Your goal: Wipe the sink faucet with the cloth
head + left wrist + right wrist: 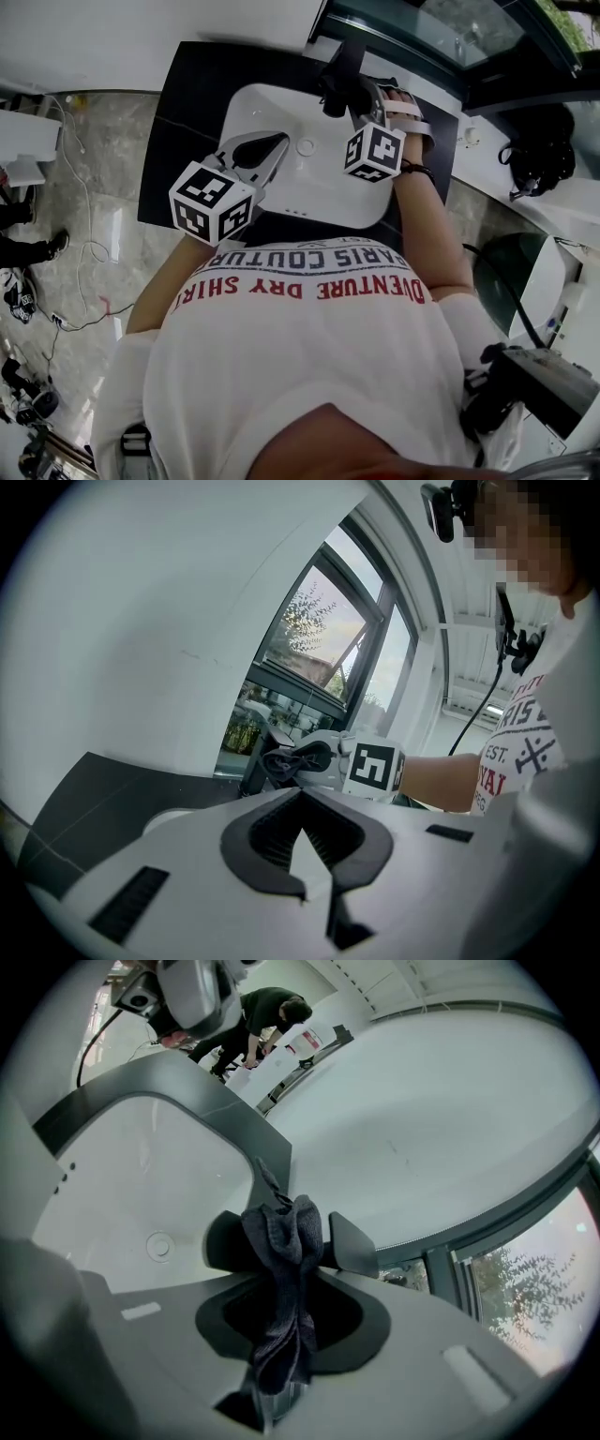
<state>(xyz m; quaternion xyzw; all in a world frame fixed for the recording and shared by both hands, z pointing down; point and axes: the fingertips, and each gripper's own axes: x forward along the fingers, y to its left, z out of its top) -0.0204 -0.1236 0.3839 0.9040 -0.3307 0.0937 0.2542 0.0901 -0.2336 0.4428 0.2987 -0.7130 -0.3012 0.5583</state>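
the right gripper point(292, 1239) is clenched on the dark cloth point(279, 1335), which is bunched into a narrow roll between its jaws, with a tail hanging back toward the gripper body. in the head view it sits at the black faucet point(336, 77), at about 1 o'clock of the white sink point(281, 192). whether the cloth is pressing on the metal or is just beside it i cannot tell. the left gripper point(277, 143) has its jaws together on nothing and hangs over the basin at about 9 o'clock, well apart from the faucet.

the main risk, as i judge it, is the bite. only a thin fold is pinched, so a firm drag along the spout could pull the cloth out and drop it into the basin near the drain point(159, 1244). the roll also offers a small wiping face. a pass made at the wrong angle could put the hard jaw tips against the faucet instead of the fabric, scraping it or skipping patches. the loose tail could snag on the handle. pushing toward 12 o'clock could knock the gripper against the window frame behind the dark table point(183, 122). the idle left gripper is low enough to bump the sink rim if it drifts.
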